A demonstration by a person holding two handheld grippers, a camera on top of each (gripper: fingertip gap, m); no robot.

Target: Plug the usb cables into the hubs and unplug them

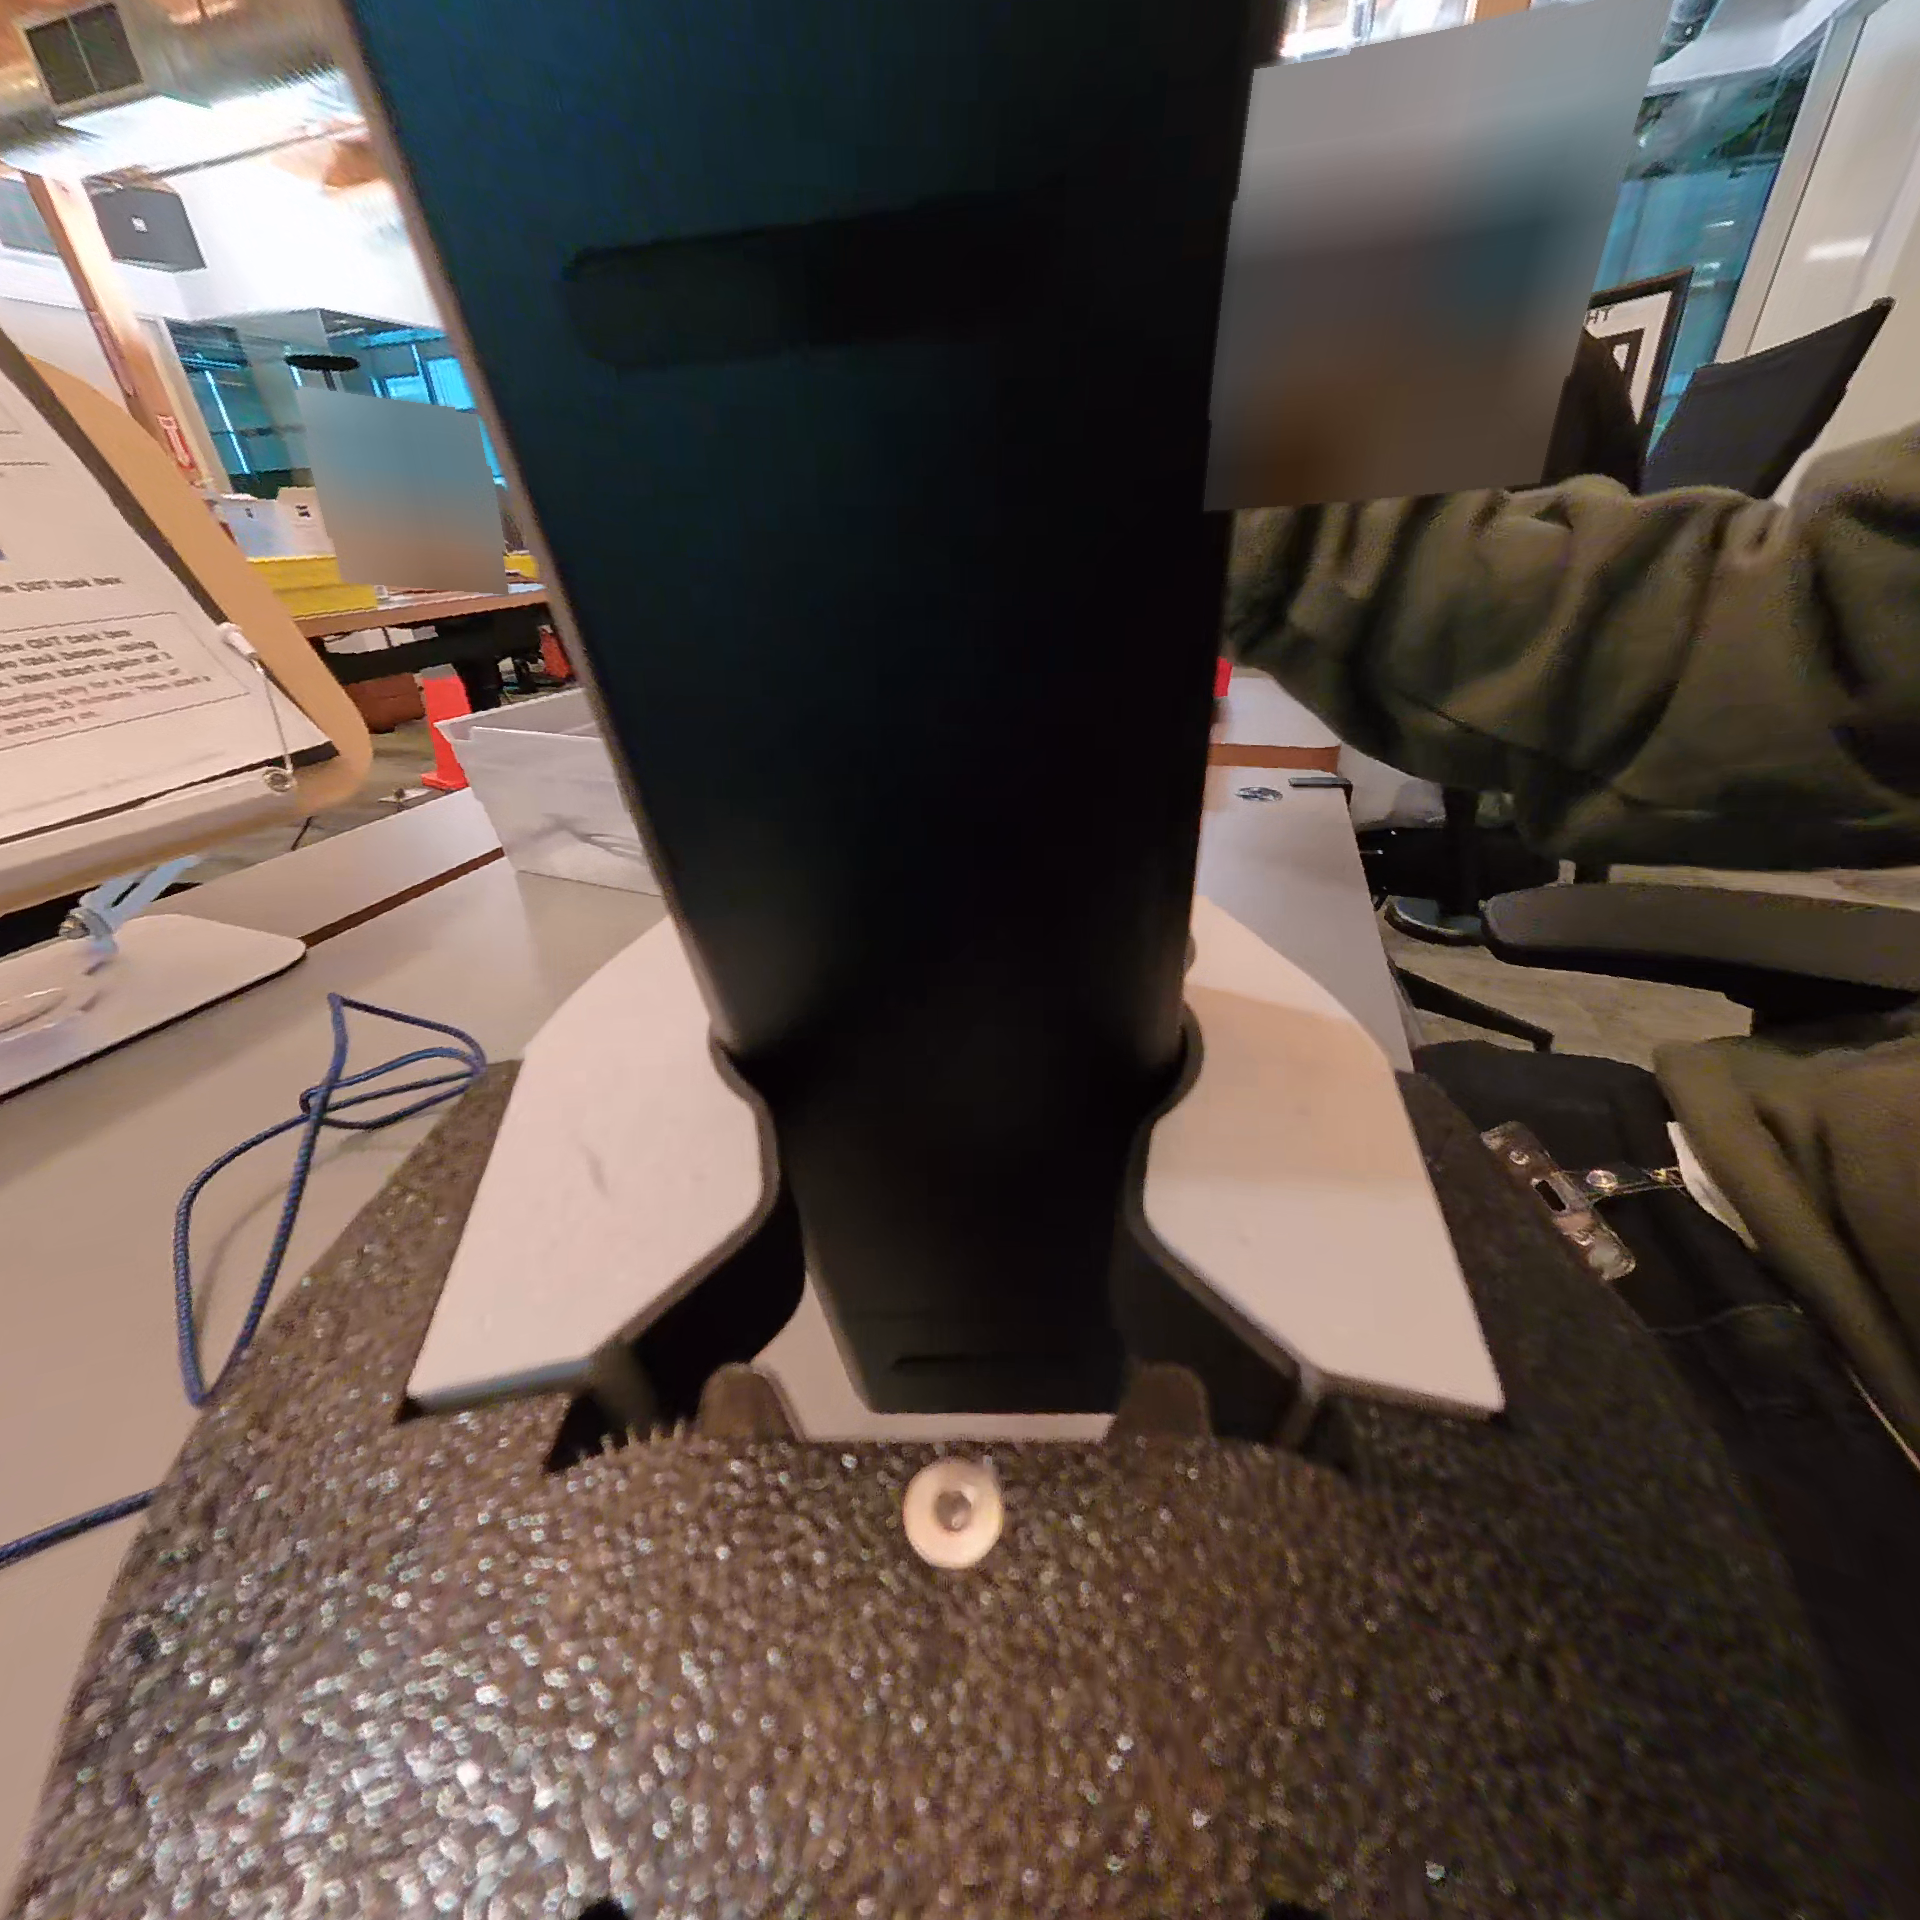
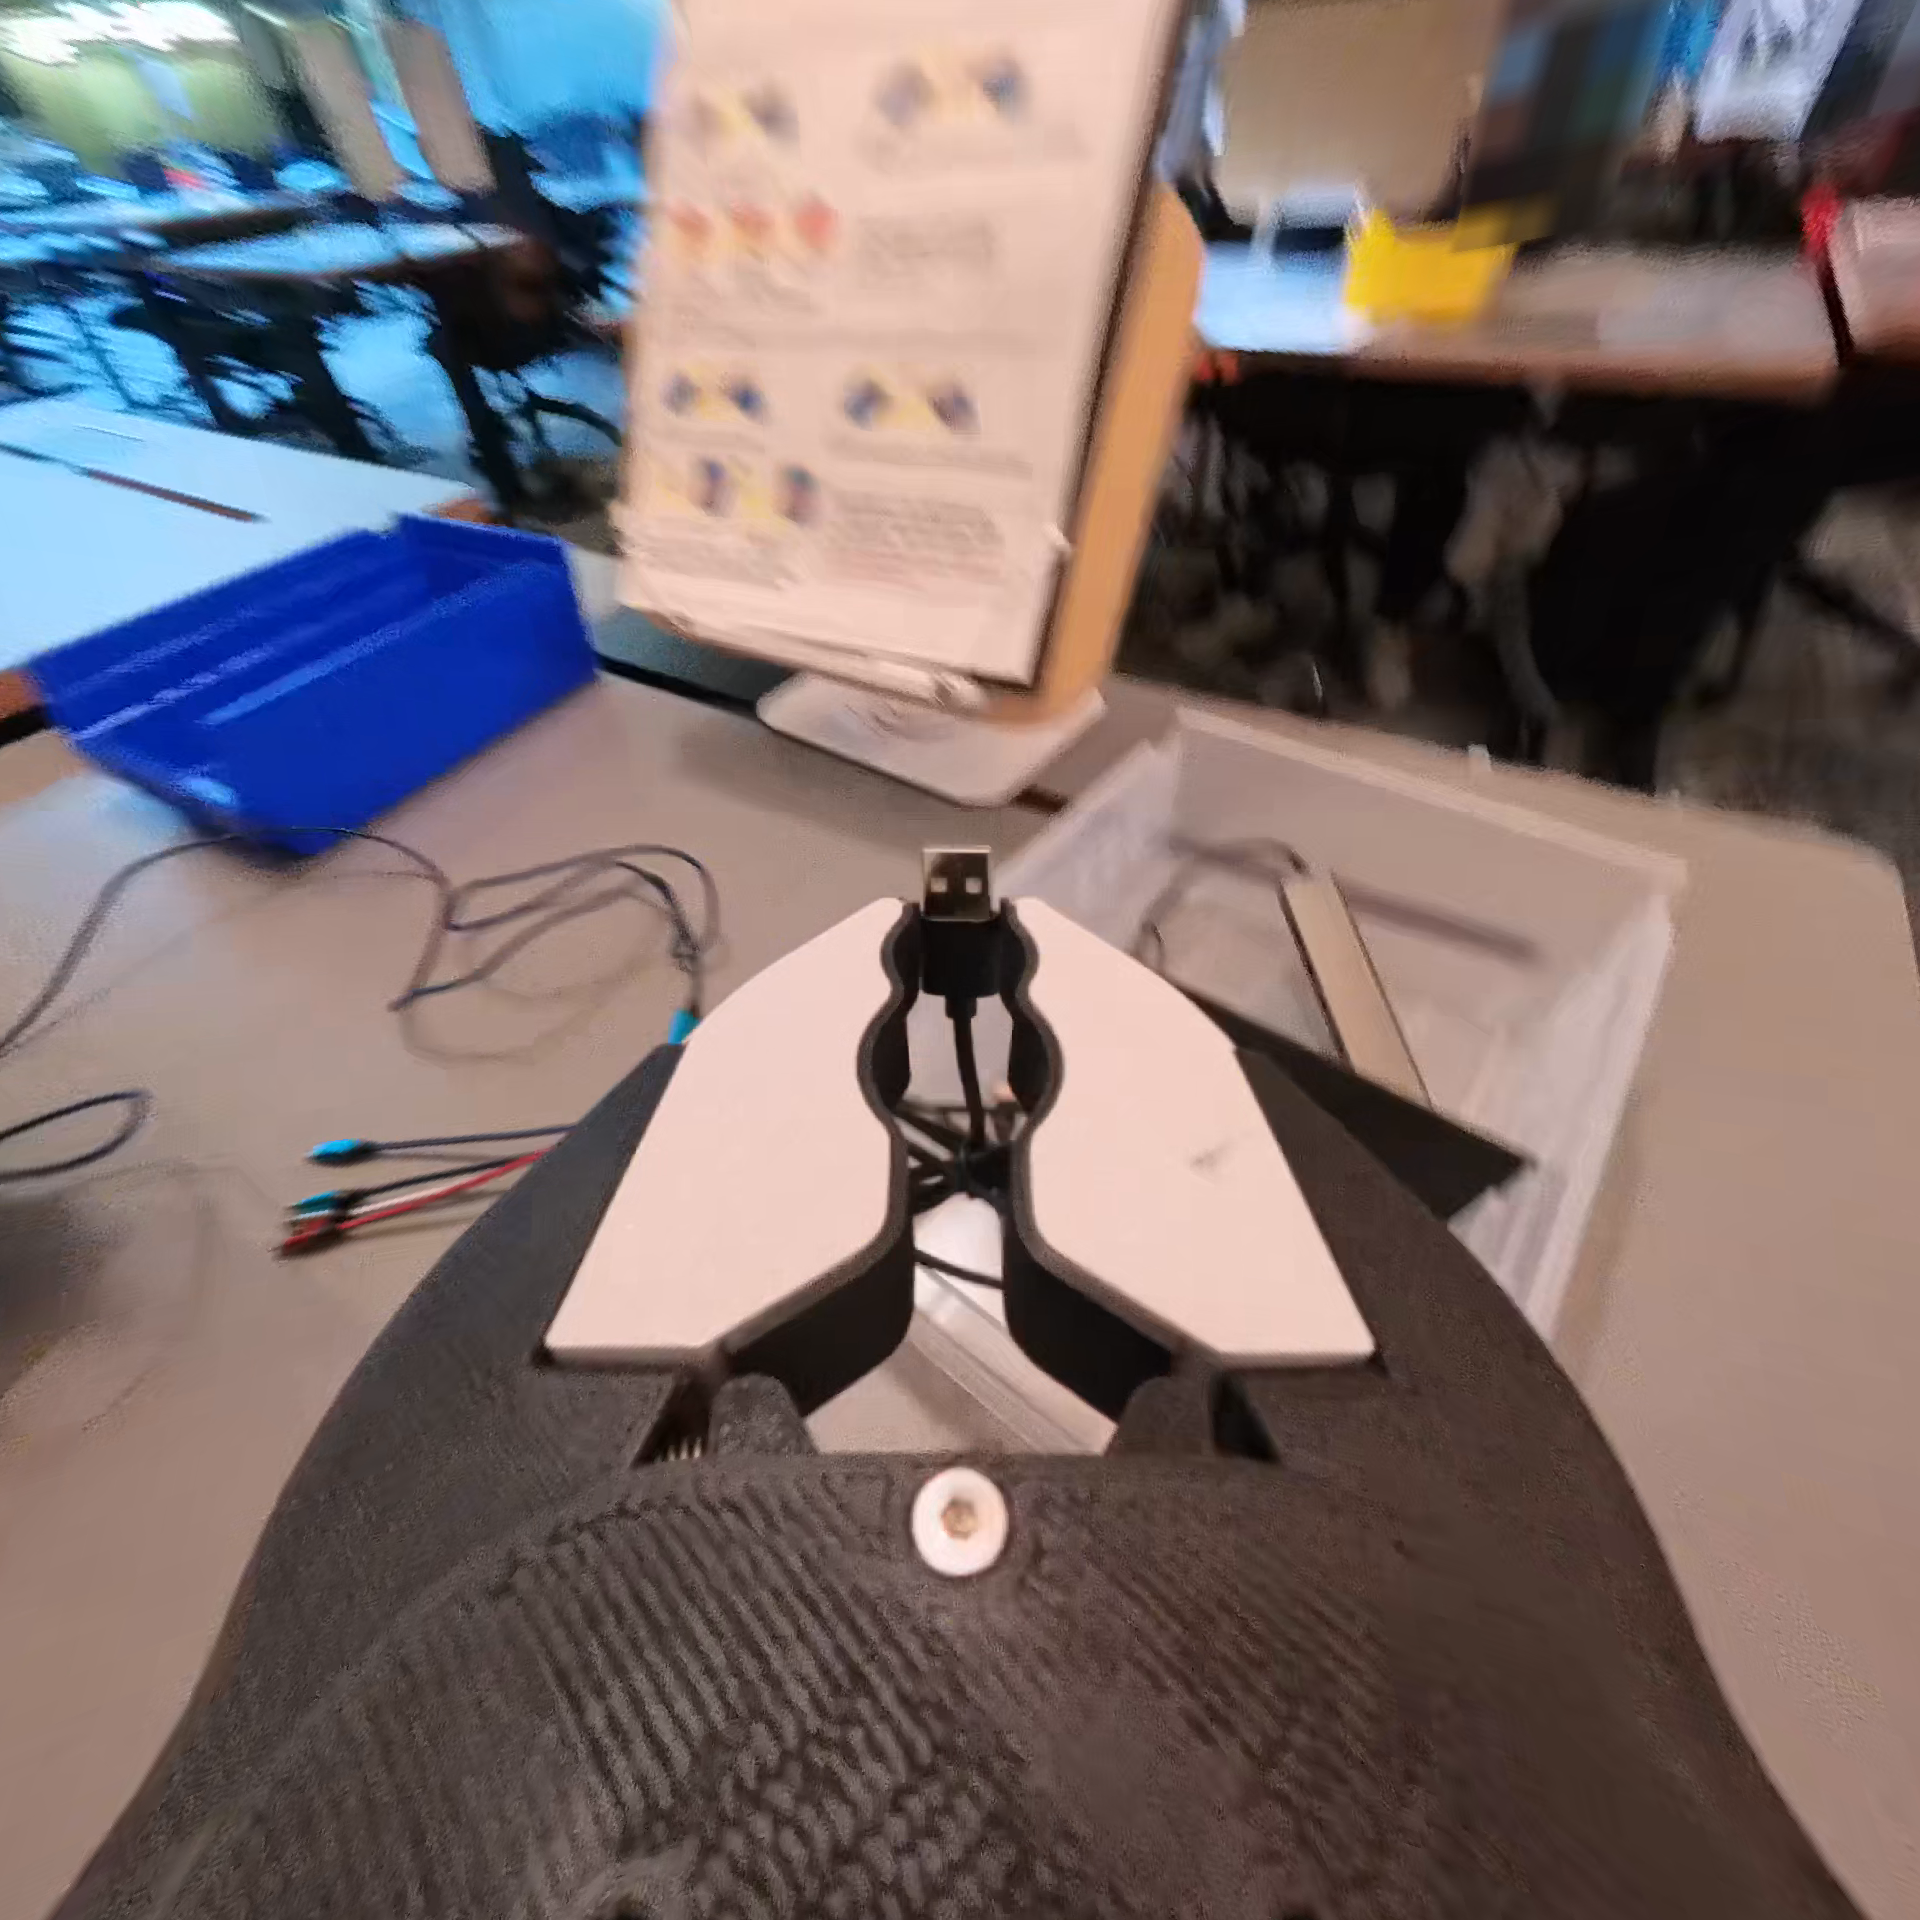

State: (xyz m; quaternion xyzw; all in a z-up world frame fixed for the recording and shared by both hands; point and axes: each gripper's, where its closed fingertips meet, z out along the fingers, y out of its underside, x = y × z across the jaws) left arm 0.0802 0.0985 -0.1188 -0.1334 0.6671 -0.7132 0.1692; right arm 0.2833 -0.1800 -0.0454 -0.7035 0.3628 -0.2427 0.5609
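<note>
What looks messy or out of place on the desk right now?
Loose cables sprawl tangled across the grey table beside the blue bin, several plug ends lying unplugged. Nothing looks spilled or damaged. The right wrist view is blurred, so finer detail is unclear.

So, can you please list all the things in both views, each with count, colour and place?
USB hub: one, black, held in left tool.
USB plug: one, black, gripped in right tool.
Loose cables: several, dark, red, teal-tipped, on table left.
Blue cord: one, on table.
Bin: one, blue, far left.
Tray: one, white, right.
Document stand: one, white and tan, behind.
Sleeve: olive, right.
Left tool: white fingers.
Right tool: white fingers.
</note>
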